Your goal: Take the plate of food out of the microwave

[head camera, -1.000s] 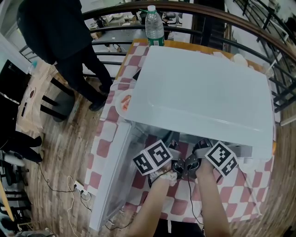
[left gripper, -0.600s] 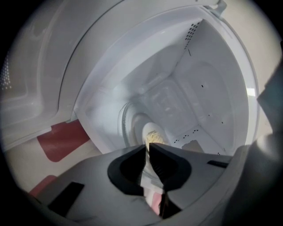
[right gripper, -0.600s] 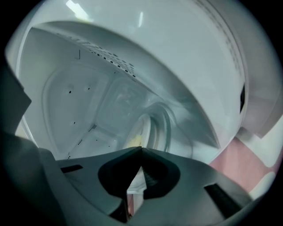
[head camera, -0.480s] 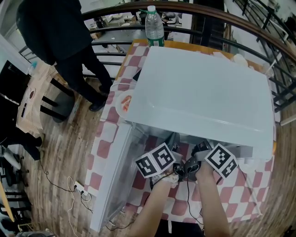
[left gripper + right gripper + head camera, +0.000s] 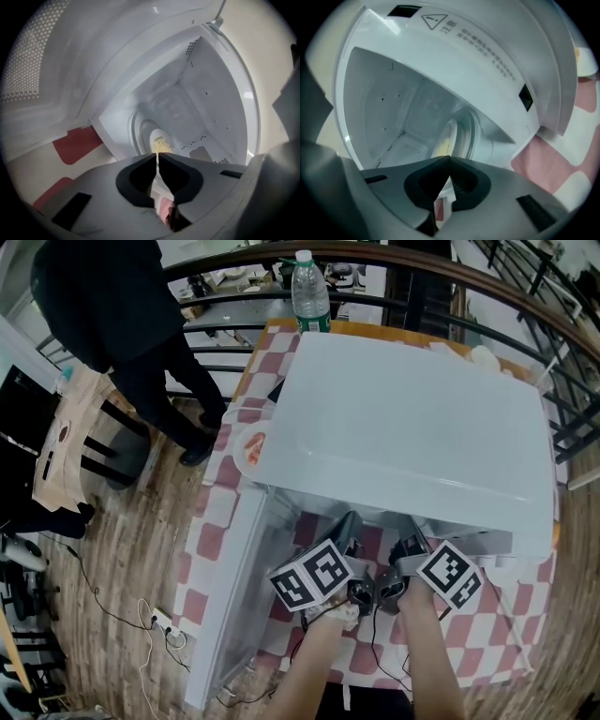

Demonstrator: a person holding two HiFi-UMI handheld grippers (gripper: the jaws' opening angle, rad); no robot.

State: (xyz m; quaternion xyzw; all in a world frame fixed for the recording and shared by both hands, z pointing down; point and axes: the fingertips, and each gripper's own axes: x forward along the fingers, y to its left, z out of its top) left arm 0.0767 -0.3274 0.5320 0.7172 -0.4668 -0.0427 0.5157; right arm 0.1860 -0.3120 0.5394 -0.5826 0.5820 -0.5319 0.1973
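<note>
Inside the microwave, the plate of yellow food sits beyond both grippers' tips. The left gripper is closing to a thin slit, nothing between its jaws; the right gripper is pinched together, empty.

Two hand-held grippers on bare forearms, seen from above.
The left gripper and right gripper each had smooth pale-grey moulded jaws lined with black pads, which curved round a scooped hollow and narrowed to a point. Each carried a white cube printed with black square markers, behind a dark, rounded body. A thin black cable trailed back between the forearms. The left jaws were closing, with a thin slit between them and nothing in it.
</note>
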